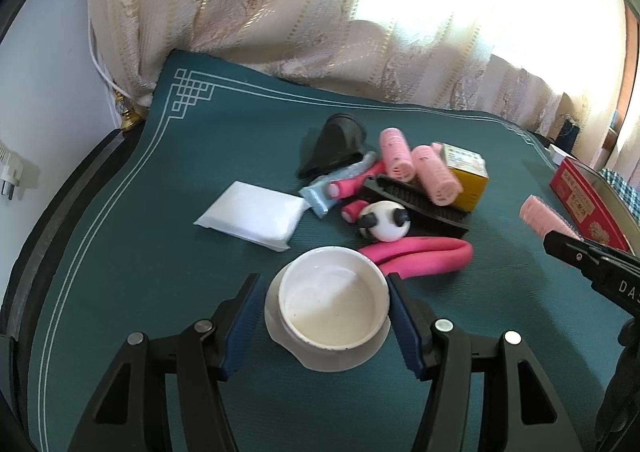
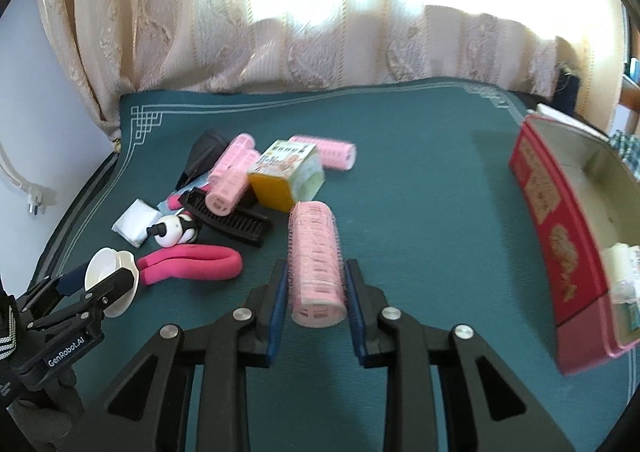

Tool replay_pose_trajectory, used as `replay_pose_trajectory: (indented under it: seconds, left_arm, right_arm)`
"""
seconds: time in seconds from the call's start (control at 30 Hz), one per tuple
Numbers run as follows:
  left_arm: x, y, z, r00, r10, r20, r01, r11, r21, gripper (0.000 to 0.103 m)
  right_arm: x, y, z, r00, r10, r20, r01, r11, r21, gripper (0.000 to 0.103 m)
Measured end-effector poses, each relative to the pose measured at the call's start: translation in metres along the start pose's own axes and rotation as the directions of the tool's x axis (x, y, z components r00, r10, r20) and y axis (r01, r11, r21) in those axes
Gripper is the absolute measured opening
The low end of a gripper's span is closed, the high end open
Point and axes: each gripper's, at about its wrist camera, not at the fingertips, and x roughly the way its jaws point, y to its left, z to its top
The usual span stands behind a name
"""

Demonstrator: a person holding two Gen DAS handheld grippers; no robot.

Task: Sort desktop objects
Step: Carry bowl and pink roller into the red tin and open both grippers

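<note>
Pink roller [image 2: 317,266] sits lengthwise between your right hand-held gripper [image 2: 317,304] pads, clamped and off the desk; red box [image 2: 560,211] lies to its right. Left hand-held gripper [image 1: 326,316] grips white bowl [image 1: 334,306], farther away.

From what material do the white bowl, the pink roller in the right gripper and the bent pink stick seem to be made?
White bowl: probably glazed ceramic, perhaps plastic; smooth and slightly shiny.
Pink roller: plastic core with slots at its end, covered by a bristly, matte surface.
Bent pink stick: probably foam, soft and matte, folded over.
</note>
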Motion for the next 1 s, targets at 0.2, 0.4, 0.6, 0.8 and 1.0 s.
replay_pose_trajectory:
  seconds: [0.2, 0.4, 0.6, 0.8, 1.0]
  left_arm:
    - [-0.008, -0.031, 0.002, 1.000, -0.029, 0.008, 0.029, 0.999, 0.044, 0.062]
    - [-0.012, -0.066, 0.005, 0.998, -0.063, 0.009, 0.061, 0.994, 0.094, 0.062]
    - [-0.019, -0.106, 0.009, 0.994, -0.104, 0.012, 0.101, 0.983, 0.152, 0.062]
    - [-0.021, -0.148, 0.010, 0.989, -0.147, 0.007, 0.142, 0.967, 0.212, 0.062]
    - [-0.020, -0.184, 0.012, 0.983, -0.181, -0.001, 0.176, 0.953, 0.248, 0.062]
  right_arm:
    - [-0.016, -0.020, -0.002, 0.999, -0.029, 0.034, 0.029, 0.999, 0.025, 0.030]
    - [-0.032, -0.042, -0.006, 0.996, -0.054, 0.065, 0.050, 0.997, 0.058, 0.030]
    - [-0.051, -0.073, -0.007, 0.991, -0.092, 0.102, 0.082, 0.991, 0.107, 0.030]
    - [-0.069, -0.109, -0.009, 0.983, -0.137, 0.125, 0.117, 0.981, 0.158, 0.030]
    - [-0.083, -0.144, -0.012, 0.973, -0.186, 0.135, 0.156, 0.966, 0.208, 0.030]
